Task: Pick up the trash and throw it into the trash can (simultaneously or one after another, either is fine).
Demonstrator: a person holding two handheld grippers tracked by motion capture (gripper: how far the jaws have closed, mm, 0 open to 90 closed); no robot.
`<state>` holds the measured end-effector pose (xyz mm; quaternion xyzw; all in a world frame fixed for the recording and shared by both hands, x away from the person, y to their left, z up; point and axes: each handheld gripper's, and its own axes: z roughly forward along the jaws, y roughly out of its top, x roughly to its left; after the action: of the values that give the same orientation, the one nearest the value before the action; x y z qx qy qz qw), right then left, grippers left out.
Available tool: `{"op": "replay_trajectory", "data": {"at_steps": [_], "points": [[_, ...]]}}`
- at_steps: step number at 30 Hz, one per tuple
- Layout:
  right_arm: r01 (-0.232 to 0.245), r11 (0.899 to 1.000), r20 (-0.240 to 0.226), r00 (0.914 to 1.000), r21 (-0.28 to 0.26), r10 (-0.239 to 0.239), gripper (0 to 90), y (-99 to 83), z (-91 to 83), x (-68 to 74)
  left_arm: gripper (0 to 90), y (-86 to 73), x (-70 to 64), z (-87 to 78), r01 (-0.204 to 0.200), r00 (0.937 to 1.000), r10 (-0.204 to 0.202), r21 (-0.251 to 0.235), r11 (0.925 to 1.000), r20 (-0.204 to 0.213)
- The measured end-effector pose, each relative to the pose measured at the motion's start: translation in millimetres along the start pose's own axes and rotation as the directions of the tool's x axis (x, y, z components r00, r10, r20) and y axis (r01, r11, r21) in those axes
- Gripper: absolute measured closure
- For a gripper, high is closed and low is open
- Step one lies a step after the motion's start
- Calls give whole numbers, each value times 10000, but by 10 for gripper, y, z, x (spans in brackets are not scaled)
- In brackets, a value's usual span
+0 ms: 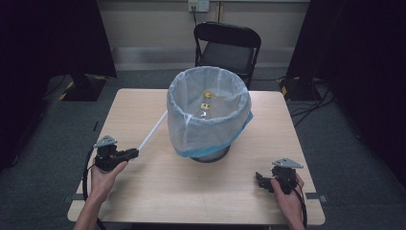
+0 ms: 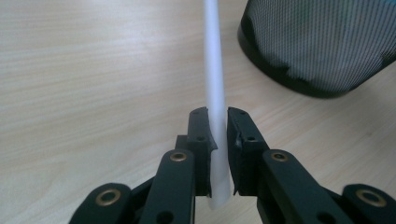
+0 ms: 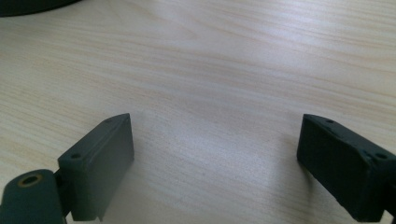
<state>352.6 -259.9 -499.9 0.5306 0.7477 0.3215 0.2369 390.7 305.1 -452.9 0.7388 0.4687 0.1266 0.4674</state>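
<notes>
A black mesh bin [image 1: 209,154] lined with a translucent white bag [image 1: 208,111] stands at the table's middle. Small yellow scraps [image 1: 206,106] lie inside it. A white drawstring strip [image 1: 152,131] runs taut from the bag's left side down to my left gripper [image 1: 135,153], which is shut on it. In the left gripper view the strip [image 2: 215,84] passes between the closed jaws of my left gripper [image 2: 218,114], with the bin's base [image 2: 308,51] at upper right. My right gripper [image 1: 259,179] rests near the table's front right, open, nothing between its jaws [image 3: 215,140].
The wooden table [image 1: 143,191] has bare surface in front of the bin. A black folding chair [image 1: 228,48] stands behind the far edge. Dark curtains and stand bases flank the table. A blue bag edge [image 1: 239,132] hangs by the bin's lower right.
</notes>
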Motion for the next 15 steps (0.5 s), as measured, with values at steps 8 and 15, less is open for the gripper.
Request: {"op": "replay_trajectory", "data": {"at_steps": [8,15], "points": [[0,10000,-1,10000,1,0,100,0,0,0,804,78,8,-53,161,9999,-163,-594,9981,-26],[1,10000,-1,10000,0,-1,100,0,0,0,804,239,13,-104,41,10000,-47,-1059,9944,-60]]}}
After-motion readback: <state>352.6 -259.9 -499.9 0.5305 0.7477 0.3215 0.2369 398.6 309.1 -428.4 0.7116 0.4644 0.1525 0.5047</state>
